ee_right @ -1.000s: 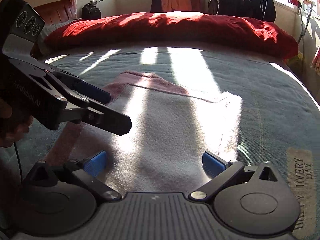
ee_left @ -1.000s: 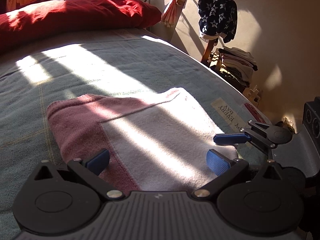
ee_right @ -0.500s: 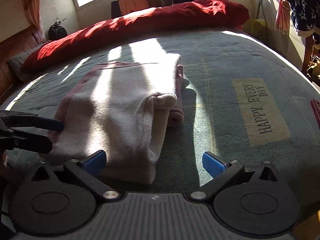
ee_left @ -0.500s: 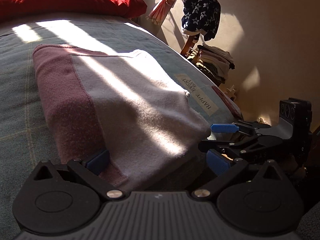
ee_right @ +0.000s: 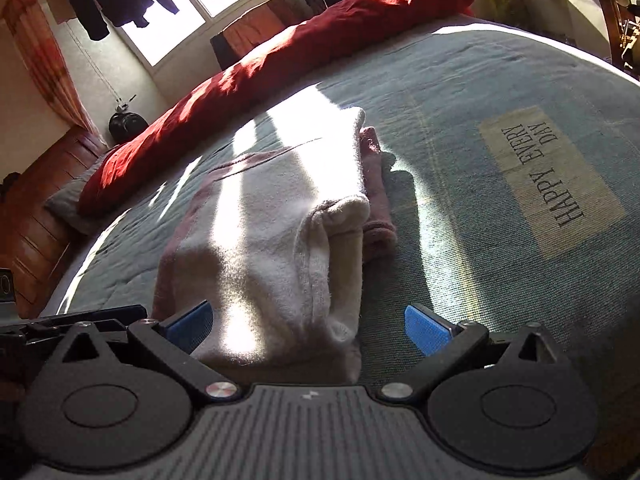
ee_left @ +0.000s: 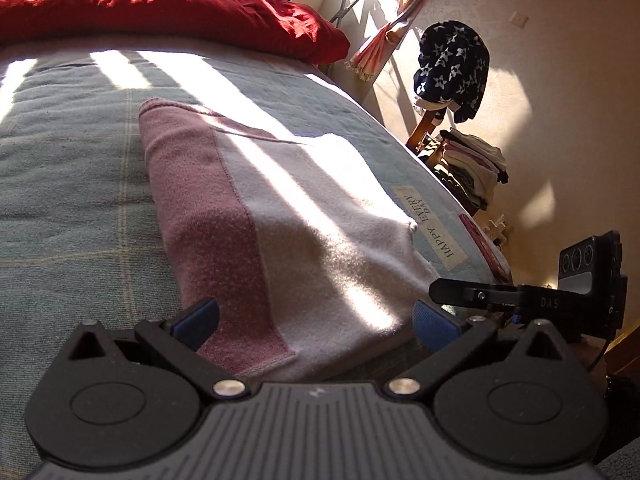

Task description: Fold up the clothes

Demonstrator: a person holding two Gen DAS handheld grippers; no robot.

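Left wrist view: the left gripper [ee_left: 316,318] is spread wide, its blue pads either side of the near edge of the folded garment [ee_left: 280,216] and clasping nothing. The garment, pink along its left strip and pale across the rest, lies flat on the grey-green bedspread [ee_left: 72,200] with its long axis running from near to far, toward the red duvet [ee_left: 160,12]. The right gripper [ee_left: 472,294] reaches in from the right, just beside the garment's near right corner; whether it is released cannot be told from here.

Right wrist view: the right gripper [ee_right: 308,328] is released too, pads apart around the near end of the garment [ee_right: 272,240], empty. Here the folded layers show, and a pink layer pokes out on the right side. The long axis again points away toward the duvet [ee_right: 280,60].

Risk, as a judgement: if the jaws close on the top layer only, lifting would peel the fold open; uneven lifting by the two grippers would skew the stack.
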